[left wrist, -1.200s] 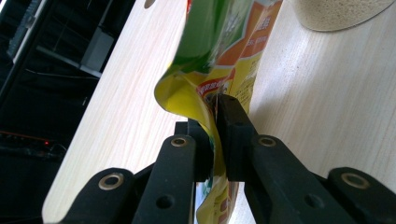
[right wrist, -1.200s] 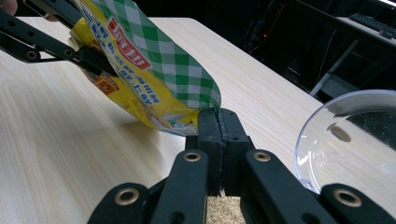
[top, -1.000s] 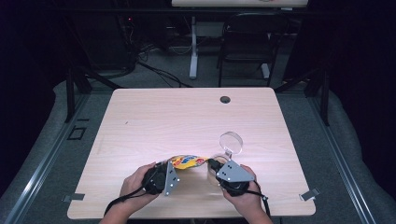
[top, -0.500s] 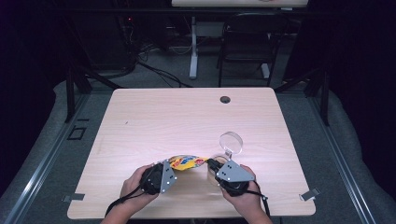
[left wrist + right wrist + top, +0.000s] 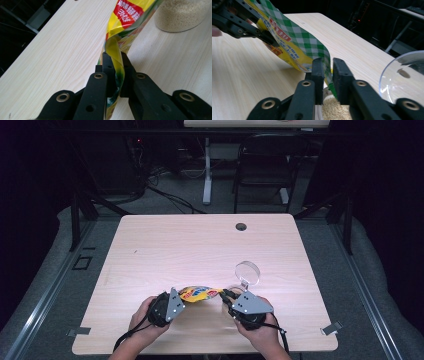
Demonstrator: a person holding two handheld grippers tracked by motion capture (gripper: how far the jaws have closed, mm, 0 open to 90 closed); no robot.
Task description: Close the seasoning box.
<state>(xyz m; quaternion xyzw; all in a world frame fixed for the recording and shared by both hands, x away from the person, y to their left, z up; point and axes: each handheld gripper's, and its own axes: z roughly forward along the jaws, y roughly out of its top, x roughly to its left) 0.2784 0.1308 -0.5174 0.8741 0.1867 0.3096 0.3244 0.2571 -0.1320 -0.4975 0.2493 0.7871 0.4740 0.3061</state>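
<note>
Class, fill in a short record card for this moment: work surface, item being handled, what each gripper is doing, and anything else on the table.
Surface: light wooden table
Item handled: yellow snack packet, stretched between the grippers
Left gripper: shut on one end of the packet
Right gripper: shut on the other end
Also present: clear round lid; container of pale grains

high view looks down from above the near counter [image 5: 200,245] edge; both claw views sit close, sharing the yellow packet [image 5: 125,15].
</note>
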